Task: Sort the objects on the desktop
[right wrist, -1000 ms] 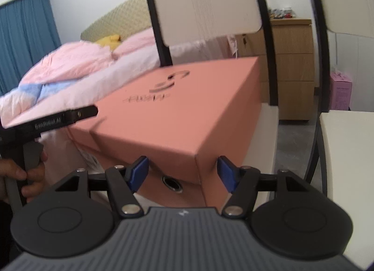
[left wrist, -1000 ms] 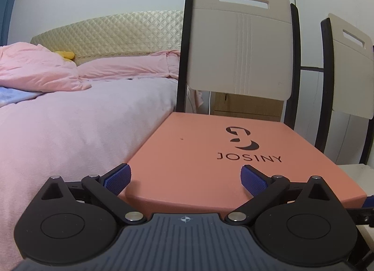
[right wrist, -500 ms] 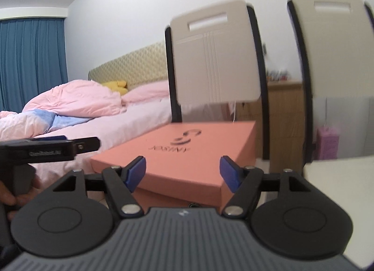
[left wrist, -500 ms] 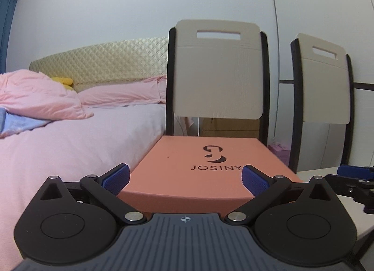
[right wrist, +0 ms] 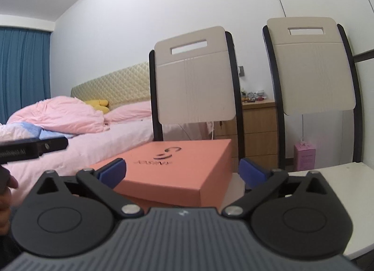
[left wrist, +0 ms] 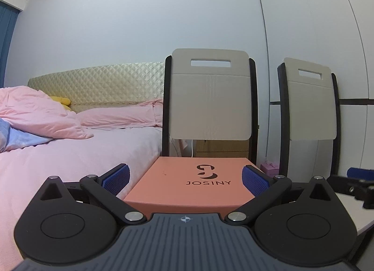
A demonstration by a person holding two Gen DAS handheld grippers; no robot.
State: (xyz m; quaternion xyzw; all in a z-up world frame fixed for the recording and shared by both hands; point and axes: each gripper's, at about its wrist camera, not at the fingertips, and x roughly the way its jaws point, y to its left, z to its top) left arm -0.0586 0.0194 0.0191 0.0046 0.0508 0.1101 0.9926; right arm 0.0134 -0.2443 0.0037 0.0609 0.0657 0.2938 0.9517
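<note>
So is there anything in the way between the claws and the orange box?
Nothing visible. The orange box sits on a chair seat straight ahead of the left claw, whose jaws are open and empty. The right claw, also open, faces the same box from its corner, with only open space between.

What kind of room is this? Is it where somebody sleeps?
Most likely a bedroom. There is a bed with pink bedding and a padded headboard, a wooden chest of drawers against the wall, and blue curtains. Two chairs stand beside the bed, one holding an orange box.
</note>
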